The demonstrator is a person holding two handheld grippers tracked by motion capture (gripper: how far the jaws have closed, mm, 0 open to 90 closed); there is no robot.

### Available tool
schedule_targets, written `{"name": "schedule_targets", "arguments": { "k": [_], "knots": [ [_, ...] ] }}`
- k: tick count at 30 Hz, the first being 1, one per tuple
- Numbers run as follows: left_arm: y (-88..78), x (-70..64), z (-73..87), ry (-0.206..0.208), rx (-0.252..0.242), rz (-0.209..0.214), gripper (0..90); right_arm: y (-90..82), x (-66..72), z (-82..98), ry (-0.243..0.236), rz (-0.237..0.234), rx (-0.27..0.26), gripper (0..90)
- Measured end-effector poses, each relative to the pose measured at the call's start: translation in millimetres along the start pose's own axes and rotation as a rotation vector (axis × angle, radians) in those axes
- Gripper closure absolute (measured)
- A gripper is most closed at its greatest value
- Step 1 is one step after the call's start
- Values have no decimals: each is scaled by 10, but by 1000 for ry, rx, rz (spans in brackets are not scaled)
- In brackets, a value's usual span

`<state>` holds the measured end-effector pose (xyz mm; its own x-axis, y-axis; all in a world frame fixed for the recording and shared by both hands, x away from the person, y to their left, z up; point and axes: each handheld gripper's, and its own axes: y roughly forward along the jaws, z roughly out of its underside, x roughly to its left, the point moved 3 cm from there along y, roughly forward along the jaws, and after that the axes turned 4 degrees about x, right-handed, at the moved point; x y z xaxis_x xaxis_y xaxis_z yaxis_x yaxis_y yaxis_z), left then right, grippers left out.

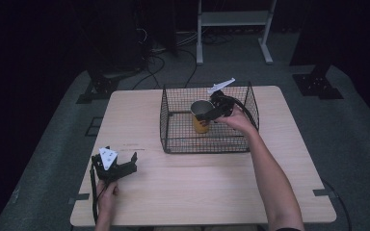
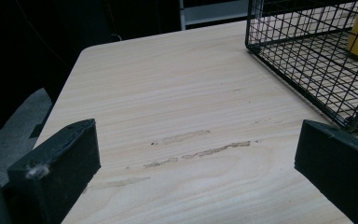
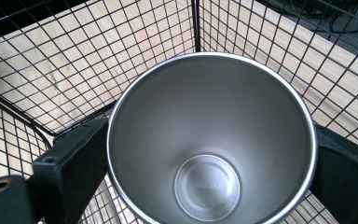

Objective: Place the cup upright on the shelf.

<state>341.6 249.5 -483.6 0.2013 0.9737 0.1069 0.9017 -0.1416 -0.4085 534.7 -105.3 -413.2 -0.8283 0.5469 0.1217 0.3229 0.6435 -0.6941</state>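
The right gripper (image 1: 211, 114) reaches over the rim of the wire basket (image 1: 166, 118) and brackets the cup (image 1: 200, 117) from both sides. In the right gripper view the cup's steel mouth (image 3: 212, 140) sits between the two black jaws, its rim just at the left pad and close against the right one. Whether the pads press or have let go is hard to judge from this angle, though a thin gap seems to show at the left, so I read the jaws as eased off the cup rather than pinching it.

The cup stands upright on the basket floor, its long axis vertical and its mouth straight ahead of the gripper, so any lift or retreat runs upward, clear of the mesh. It is smooth brushed metal inside, yellow outside, and tapers toward a round base.

The left gripper (image 1: 113, 166) rests low on the pale wood table (image 1: 183, 192), jaws spread wide with nothing between them, well apart from the basket. The right hand is much the nearer. The basket is thin black wire in a square grid, open-topped.
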Motion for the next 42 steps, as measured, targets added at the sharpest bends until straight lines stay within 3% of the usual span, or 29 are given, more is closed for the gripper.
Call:
{"name": "schedule_targets", "arguments": {
  "k": [11, 22, 34, 42],
  "knots": [
    [0, -2, 0, -1, 0, 0, 0, -50, 18, -36, -2, 8, -30, 29],
    [2, -4, 0, 1, 0, -2, 0, -264, 16, -105, 28, 0, -110, 27],
    [7, -9, -2, 2, -1, -3, 0, -503, 115, -155, 17, -22, -157, 48],
    [4, -9, -2, 5, -3, 0, 0, -633, 214, -88, 18, -35, -184, 48]
  ]
}}
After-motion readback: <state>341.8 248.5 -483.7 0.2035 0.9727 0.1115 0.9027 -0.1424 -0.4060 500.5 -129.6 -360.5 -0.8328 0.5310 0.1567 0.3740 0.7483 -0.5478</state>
